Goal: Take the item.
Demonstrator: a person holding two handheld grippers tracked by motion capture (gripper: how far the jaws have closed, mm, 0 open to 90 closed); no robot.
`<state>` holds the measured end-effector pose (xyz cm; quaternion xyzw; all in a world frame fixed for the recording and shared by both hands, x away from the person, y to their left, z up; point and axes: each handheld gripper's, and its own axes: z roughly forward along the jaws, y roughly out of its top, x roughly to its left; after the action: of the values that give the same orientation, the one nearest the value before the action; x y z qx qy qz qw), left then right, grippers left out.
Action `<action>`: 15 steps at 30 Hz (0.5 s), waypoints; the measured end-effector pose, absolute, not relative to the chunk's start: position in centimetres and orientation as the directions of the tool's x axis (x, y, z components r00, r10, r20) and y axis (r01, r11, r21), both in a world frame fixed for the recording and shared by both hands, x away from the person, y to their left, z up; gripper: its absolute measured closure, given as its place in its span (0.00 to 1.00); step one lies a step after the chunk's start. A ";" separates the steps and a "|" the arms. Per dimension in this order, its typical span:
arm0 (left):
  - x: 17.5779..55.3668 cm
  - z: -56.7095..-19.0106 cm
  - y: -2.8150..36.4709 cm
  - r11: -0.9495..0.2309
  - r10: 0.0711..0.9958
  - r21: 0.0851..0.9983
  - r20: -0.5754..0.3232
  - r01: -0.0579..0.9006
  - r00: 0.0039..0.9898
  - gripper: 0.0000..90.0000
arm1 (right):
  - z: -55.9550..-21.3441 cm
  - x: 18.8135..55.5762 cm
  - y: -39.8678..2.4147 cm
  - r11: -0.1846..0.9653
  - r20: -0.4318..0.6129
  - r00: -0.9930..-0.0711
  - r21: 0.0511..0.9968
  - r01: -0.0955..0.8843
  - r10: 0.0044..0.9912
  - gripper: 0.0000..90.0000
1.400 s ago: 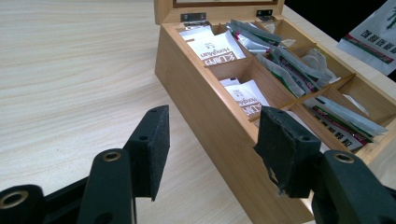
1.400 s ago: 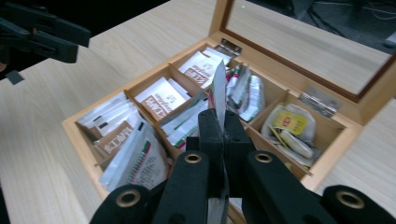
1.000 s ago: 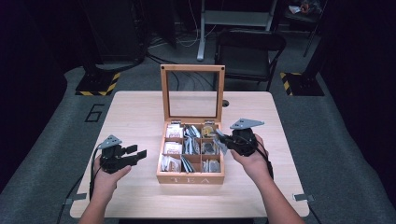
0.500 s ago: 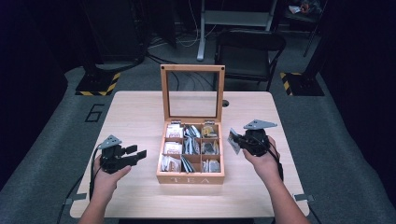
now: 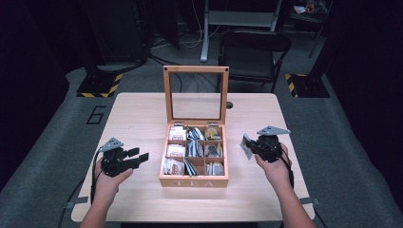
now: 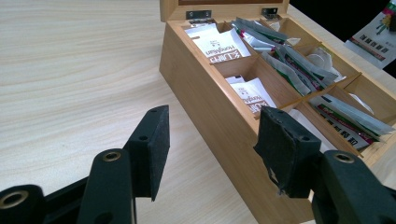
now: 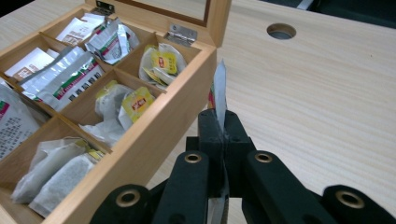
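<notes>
The right gripper (image 5: 253,146) hung just to the right of the wooden tea box (image 5: 194,180), above the bare worktop (image 5: 142,111), with its jaws clamped together on a foil tea sachet (image 5: 246,146). In the right gripper view the sachet (image 7: 220,95) stood on edge between the two black pads, rising thin and upright above them, beside the box's right wall (image 7: 154,135) and clear of the compartments. The box stood at the middle of the worktop with its glass-paned lid (image 5: 196,95) upright at the back; its compartments held paper and foil sachets, the near right ones yellow-labelled tea bags (image 7: 135,103). The left gripper (image 5: 138,157) rested low to the left of the box, pointing toward it, its jaws apart with nothing between them; in the left gripper view the box's side wall (image 6: 210,116) lay just ahead of the pads.
</notes>
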<state>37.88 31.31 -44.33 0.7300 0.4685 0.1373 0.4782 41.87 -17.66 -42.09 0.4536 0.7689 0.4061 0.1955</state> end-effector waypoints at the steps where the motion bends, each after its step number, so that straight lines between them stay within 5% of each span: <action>1: 37.9 -44.3 31.3 -0.103 0.815 0.826 -0.249 0.554 0.523 0.49 | -42.2 41.8 -17.8 0.257 0.067 -0.506 0.799 0.543 0.860 0.99; 15: 37.9 -44.4 31.3 -0.099 0.817 0.827 -0.251 0.554 0.520 0.49 | -44.7 42.2 -19.3 0.248 0.046 -0.451 0.784 0.569 0.891 0.99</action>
<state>37.89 31.29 -44.42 0.7283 0.4705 0.1370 0.4789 42.17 -19.32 -44.66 0.4797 0.7612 0.3823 0.2105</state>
